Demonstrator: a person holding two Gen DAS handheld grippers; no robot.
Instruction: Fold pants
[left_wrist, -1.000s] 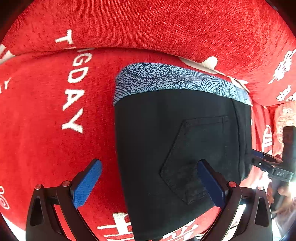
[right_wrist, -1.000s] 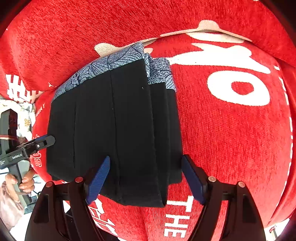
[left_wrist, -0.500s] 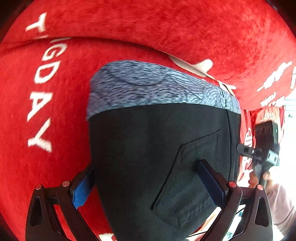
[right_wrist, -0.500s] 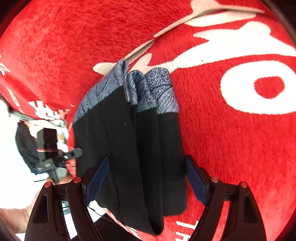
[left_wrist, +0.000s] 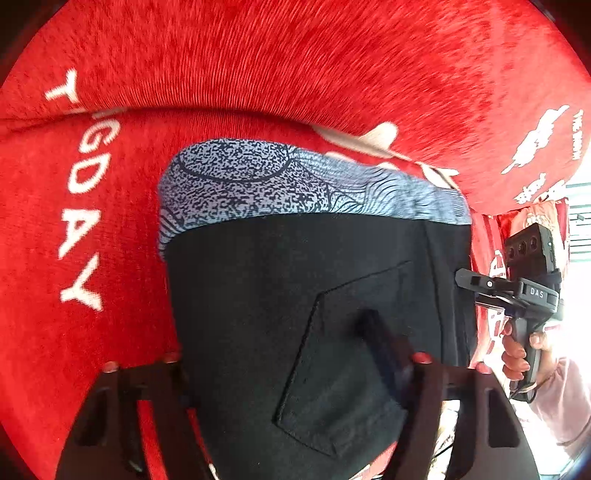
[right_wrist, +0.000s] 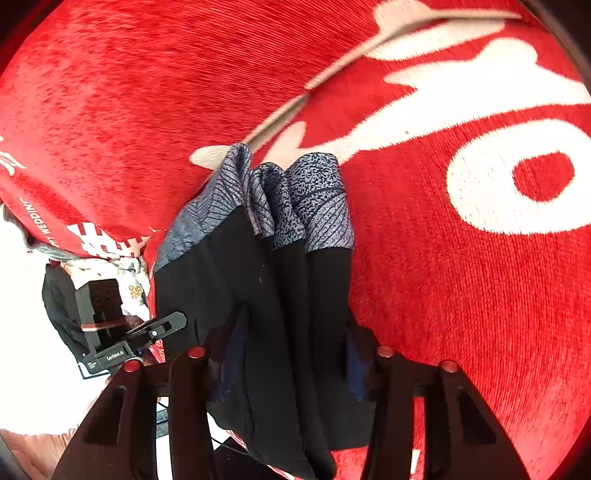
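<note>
The folded black pants with a blue patterned waistband lie on a red cushion; a back pocket faces up. My left gripper straddles the near edge of the bundle, one finger on top of the pocket, the other hidden behind the cloth. In the right wrist view the stacked layers run between the fingers of my right gripper, which is closed in on the bundle's sides. Each gripper shows in the other's view, the right one and the left one at the pants' side edges.
The red cushion carries white lettering and a large white O. A red backrest rises behind the pants. The cushion's edge and a bright floor lie at the far right.
Both grippers have moved forward onto the pants' near edge and their fingers have closed in on the folded bundle, which has bunched and risen slightly at the right side.
</note>
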